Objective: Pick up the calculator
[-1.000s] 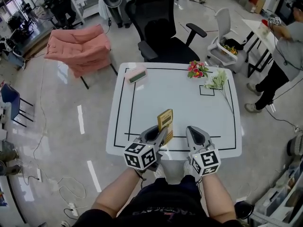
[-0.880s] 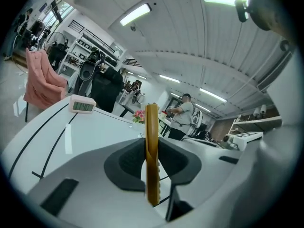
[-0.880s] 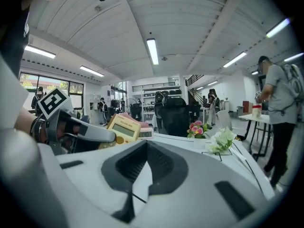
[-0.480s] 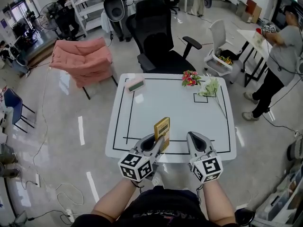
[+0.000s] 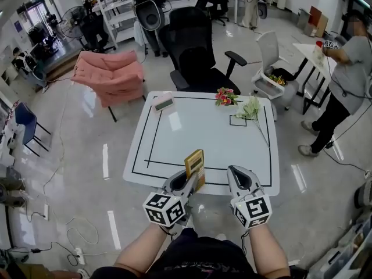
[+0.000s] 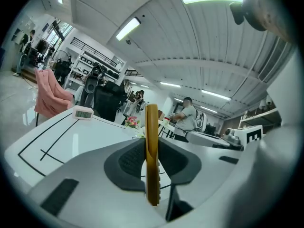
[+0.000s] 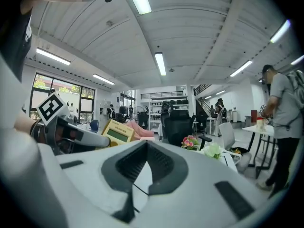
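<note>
The yellow calculator [image 5: 195, 165] stands on edge in the air above the near edge of the white table [image 5: 174, 144], clamped by my left gripper [image 5: 190, 182]. In the left gripper view the calculator [image 6: 151, 151] shows edge-on as a thin yellow slab, both pads pressed on its faces. My right gripper [image 5: 238, 178] hangs beside it to the right, shut with nothing between its jaws. From the right gripper view the calculator [image 7: 116, 132] shows its display at the left, next to the left gripper's body.
A small white digital clock [image 5: 163, 102] sits at the table's far left corner. Red flowers [image 5: 225, 97] and white flowers [image 5: 249, 107] lie at the far right. A black office chair [image 5: 197, 60] stands behind the table, a pink chair [image 5: 116, 77] to the left. A person [image 5: 343, 74] stands at right.
Both grippers have risen and drawn back toward me, the left one carrying the calculator up off the table. The table now looks smaller and farther below.
</note>
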The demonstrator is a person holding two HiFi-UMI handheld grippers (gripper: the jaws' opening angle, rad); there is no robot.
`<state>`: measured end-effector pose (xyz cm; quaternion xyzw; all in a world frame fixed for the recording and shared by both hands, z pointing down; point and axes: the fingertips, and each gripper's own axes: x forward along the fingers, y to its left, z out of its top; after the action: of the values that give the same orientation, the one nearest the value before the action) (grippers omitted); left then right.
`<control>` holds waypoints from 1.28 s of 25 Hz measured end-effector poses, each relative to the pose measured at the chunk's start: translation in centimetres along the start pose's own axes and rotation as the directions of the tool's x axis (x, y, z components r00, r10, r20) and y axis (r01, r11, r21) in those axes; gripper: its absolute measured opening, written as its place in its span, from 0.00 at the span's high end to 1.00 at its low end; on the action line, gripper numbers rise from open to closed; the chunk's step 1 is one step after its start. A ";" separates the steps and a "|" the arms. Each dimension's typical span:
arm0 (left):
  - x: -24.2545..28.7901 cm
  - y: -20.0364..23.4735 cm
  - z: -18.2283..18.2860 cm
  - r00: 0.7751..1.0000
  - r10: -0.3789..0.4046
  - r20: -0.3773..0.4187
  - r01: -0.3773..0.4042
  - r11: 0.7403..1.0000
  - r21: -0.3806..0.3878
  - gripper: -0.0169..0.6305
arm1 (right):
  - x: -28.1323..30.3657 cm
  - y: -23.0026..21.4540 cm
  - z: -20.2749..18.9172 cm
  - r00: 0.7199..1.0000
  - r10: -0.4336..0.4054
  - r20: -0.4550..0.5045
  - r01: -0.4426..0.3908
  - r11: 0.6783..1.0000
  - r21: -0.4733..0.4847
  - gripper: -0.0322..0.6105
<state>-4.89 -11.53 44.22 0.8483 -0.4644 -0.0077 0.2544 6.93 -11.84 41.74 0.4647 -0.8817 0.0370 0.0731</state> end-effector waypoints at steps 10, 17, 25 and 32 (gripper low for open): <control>-3.8 -8.8 -5.0 0.997 0.067 0.038 -0.067 0.998 0.004 0.85 | -9.1 -0.3 -1.6 0.995 0.091 0.027 -0.091 0.995 0.025 0.95; -7.8 -12.1 -6.8 0.987 0.144 0.075 -0.144 0.990 -0.009 0.85 | -12.2 1.1 -2.8 0.983 0.183 0.025 -0.184 0.982 0.048 0.95; -8.9 -11.9 -7.1 0.975 0.196 0.104 -0.195 0.981 -0.018 0.85 | -12.6 2.2 -3.2 0.969 0.245 0.027 -0.246 0.969 0.026 0.95; -9.6 -11.3 -6.2 0.973 0.201 0.112 -0.200 0.980 -0.017 0.85 | -11.9 2.7 -2.1 0.970 0.241 0.038 -0.243 0.970 0.032 0.95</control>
<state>0.05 3.68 42.46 0.7945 -0.5614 -0.0313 0.2293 11.51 -0.32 41.88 0.3555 -0.9320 0.0540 0.0447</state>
